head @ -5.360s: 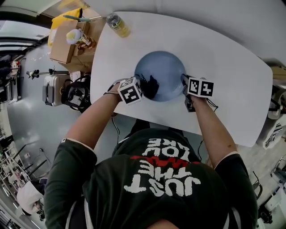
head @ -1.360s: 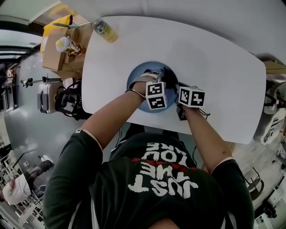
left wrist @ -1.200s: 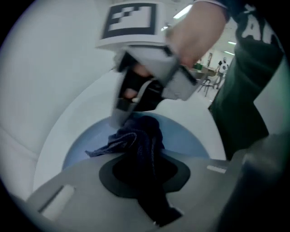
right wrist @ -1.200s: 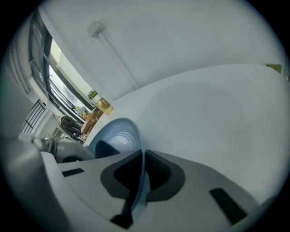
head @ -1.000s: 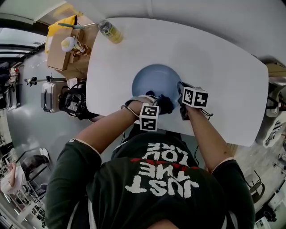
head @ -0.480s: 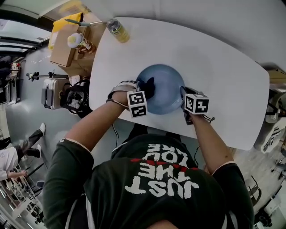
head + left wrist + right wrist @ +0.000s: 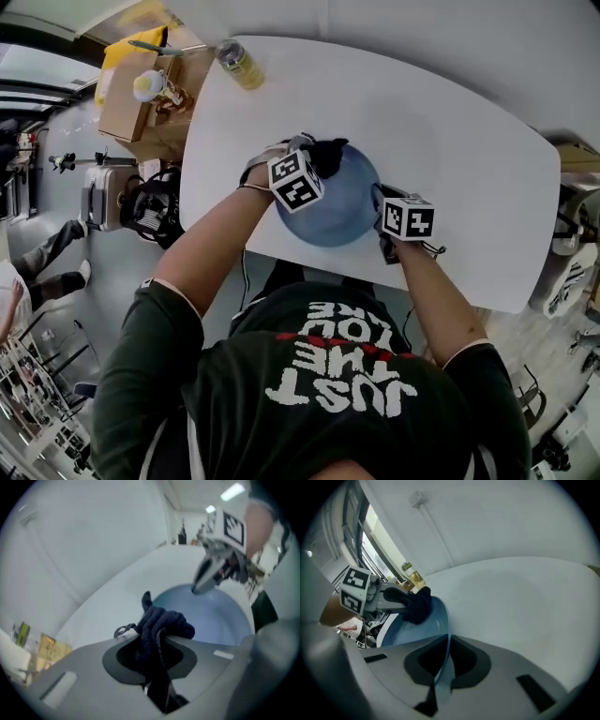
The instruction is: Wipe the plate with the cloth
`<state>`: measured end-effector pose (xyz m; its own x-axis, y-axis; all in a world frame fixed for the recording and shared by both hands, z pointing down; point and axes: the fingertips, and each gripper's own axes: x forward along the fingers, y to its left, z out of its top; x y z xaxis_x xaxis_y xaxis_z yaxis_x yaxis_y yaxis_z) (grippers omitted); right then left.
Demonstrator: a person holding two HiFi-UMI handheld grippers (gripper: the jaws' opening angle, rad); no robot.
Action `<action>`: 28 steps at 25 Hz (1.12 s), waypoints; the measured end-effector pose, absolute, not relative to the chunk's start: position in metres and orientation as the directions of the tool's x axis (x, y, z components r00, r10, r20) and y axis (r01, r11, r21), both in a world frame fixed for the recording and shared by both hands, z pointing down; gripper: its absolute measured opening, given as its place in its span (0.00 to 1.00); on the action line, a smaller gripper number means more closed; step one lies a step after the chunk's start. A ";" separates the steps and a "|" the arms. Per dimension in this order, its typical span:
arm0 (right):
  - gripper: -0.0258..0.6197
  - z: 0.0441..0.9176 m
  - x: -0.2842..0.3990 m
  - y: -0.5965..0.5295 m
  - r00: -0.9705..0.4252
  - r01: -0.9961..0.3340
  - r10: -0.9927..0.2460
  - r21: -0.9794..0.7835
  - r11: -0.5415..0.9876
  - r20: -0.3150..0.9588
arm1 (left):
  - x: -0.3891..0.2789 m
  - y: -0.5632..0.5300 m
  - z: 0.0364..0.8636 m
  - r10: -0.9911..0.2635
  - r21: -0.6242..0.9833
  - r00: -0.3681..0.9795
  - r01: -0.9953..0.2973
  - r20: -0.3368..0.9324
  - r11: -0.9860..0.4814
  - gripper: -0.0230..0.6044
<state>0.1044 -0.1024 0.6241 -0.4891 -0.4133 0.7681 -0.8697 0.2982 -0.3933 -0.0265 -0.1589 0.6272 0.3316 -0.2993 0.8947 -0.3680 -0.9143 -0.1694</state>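
We have the left gripper (image 7: 157,641) closed on the bunched dark cloth (image 7: 163,623), which sits at the far left rim of the blue plate (image 7: 328,214). The right gripper (image 7: 446,645) is clamped thin on the plate's near right rim, steadying it on the white table (image 7: 459,141). To wipe well, we judge the wad should press flat on the surface and sweep in overlapping arcs from rim to middle, with the right clamp firm so the plate neither slides nor tips. The plate holds nothing but the cloth; no crumbs or liquid show. A yellowish jar (image 7: 239,64) stands well apart at the table's far corner, its contents unclear.
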 end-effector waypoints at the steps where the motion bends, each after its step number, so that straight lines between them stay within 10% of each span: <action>1: 0.06 0.623 0.107 -0.103 -0.498 -0.865 -0.416 -0.403 0.298 0.761 | -0.025 -0.164 0.617 -0.285 -0.097 0.391 -0.435 0.875 -0.895 0.15; 10: 0.06 0.610 0.109 -0.106 -0.605 -0.769 -0.371 -0.397 0.501 0.704 | -0.058 -0.224 0.586 -0.277 0.254 0.557 -0.693 0.783 -0.675 0.15; 28: 0.06 0.608 0.101 -0.119 -0.693 -0.703 -0.383 -0.453 0.548 0.611 | -0.036 -0.127 0.617 0.183 0.603 0.698 -0.420 0.693 -0.678 0.15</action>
<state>0.1007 -0.1194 0.6084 -0.6928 -0.3828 0.6111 -0.7028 0.5481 -0.4535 -0.0357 -0.1265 0.6174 0.6975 0.1835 0.6927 -0.4204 -0.6780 0.6030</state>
